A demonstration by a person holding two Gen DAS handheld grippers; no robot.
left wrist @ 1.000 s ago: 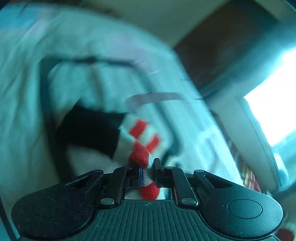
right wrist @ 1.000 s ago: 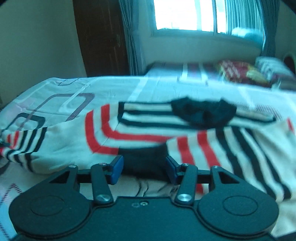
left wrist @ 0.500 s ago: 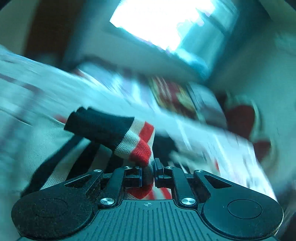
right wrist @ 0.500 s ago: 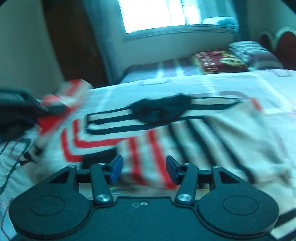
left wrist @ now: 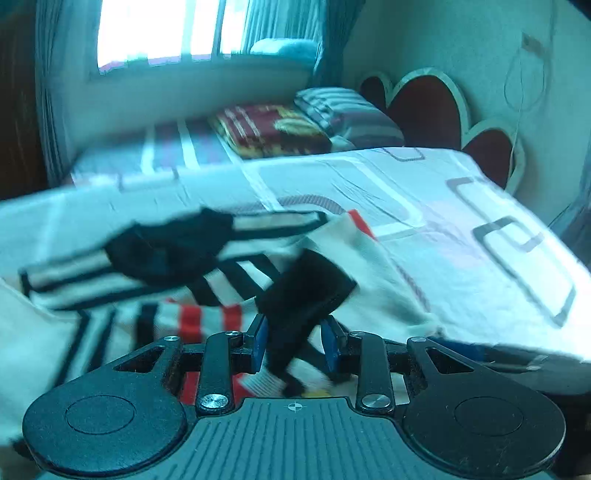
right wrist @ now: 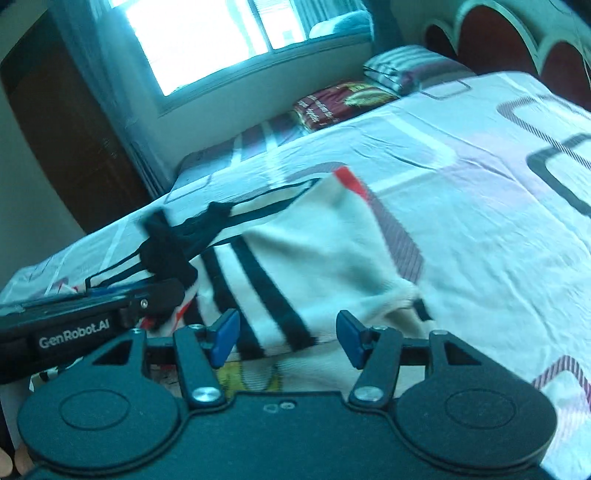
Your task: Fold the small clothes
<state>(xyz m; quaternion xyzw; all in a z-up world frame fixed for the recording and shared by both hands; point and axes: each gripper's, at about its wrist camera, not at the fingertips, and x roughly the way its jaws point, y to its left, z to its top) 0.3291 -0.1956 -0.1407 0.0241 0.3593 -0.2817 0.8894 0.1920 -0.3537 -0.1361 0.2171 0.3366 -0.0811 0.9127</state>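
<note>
- Cream knit with black and red stripes: one small sweater (left wrist: 122, 291) lies spread on the bed (left wrist: 461, 229), its black collar (left wrist: 170, 247) toward the window (left wrist: 166, 29).
- Left gripper (left wrist: 294, 341) is held low and level over the near edge of the sweater, pointing across the bed. Its blue pads (left wrist: 258, 338) are spread apart, and the black cuff (left wrist: 306, 295) of a sleeve hangs loosely between them; whether it touches either pad is hard to tell in the blur.
- Right gripper (right wrist: 286, 339) is tilted, just to the right of the left one, jaws wide apart with nothing between them. The sweater's cream hem lies right in front of its pads (right wrist: 226, 334).
- From the right camera the left gripper (right wrist: 162, 295) shows side-on at the left edge, its tip by the collar (right wrist: 170, 251).
- Count: one sweater, two grippers, one striped pillow (left wrist: 347, 114) and one red folded blanket (left wrist: 269, 129) at the far side.
</note>
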